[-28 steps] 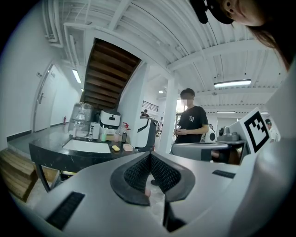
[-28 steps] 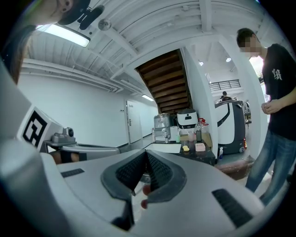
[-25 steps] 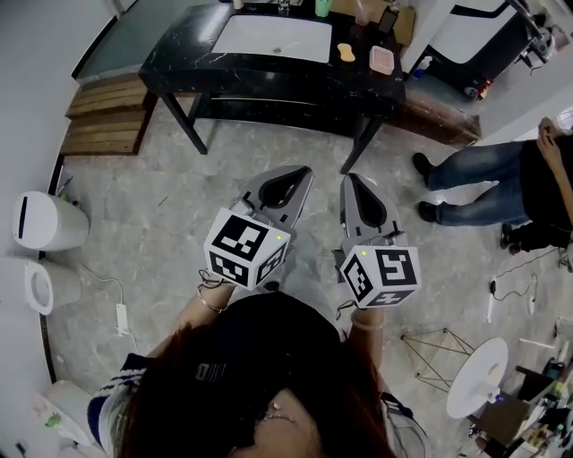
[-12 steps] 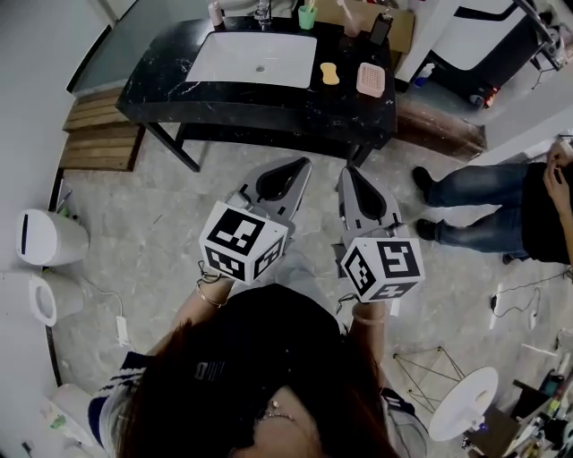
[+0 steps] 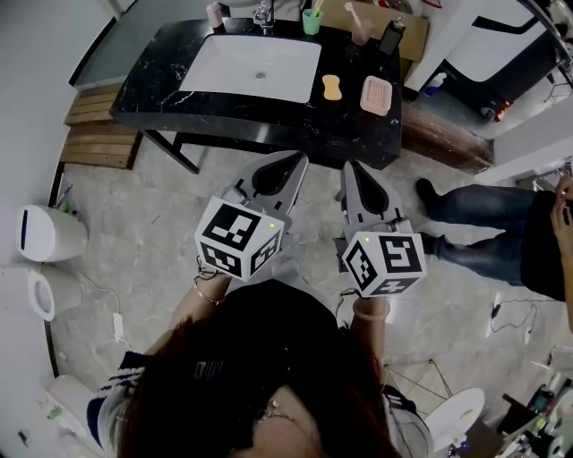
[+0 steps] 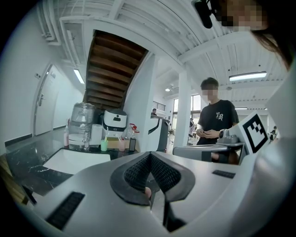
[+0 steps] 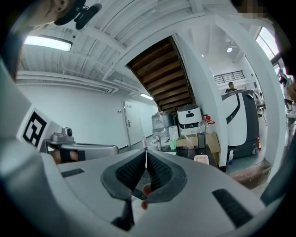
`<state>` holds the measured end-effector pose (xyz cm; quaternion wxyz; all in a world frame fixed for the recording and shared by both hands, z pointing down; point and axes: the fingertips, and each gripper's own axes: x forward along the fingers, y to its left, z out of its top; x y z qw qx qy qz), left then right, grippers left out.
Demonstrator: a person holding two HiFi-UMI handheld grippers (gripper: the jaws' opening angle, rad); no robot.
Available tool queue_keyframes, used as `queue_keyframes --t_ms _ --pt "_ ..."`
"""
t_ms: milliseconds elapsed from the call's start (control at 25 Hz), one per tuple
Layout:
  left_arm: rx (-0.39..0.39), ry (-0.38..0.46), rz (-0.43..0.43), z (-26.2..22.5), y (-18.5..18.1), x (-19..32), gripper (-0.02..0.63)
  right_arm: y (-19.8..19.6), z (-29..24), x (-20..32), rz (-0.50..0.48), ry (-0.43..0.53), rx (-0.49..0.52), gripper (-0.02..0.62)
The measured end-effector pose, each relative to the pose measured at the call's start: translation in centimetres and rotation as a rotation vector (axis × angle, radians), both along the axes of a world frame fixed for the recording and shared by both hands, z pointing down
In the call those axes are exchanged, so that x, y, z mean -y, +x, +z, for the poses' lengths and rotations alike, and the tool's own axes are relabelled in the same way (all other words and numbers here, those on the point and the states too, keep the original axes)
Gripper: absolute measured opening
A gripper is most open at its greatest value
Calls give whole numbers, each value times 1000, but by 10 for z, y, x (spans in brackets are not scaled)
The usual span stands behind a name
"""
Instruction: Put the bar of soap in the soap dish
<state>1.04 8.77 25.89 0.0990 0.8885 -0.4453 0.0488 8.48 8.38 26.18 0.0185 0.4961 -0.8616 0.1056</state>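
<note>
Facing the soap (image 5: 332, 87), left hand-held gripper (image 5: 301, 158) and right hand-held gripper (image 5: 349, 167) (both empty) sit closed.

A black marble desk (image 5: 295, 112) holds a white sink (image 5: 251, 67), with a green cup (image 5: 311, 20) at its back edge. Wooden pallets (image 5: 94, 148) lie on the floor to its left. A white bin (image 5: 49, 234) stands nearer the camera, and a person in jeans (image 5: 488, 204) stands at the right.
</note>
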Motion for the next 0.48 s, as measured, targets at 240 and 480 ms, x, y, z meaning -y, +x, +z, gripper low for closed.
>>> queue_keyframes --t_ms 240,480 --pt "-15 -8 37 9 -5 55 3 -7 6 50 12 5 6 8" --pt "-26 -11 90 9 -15 125 3 -21 11 111 51 -9 -13 8"
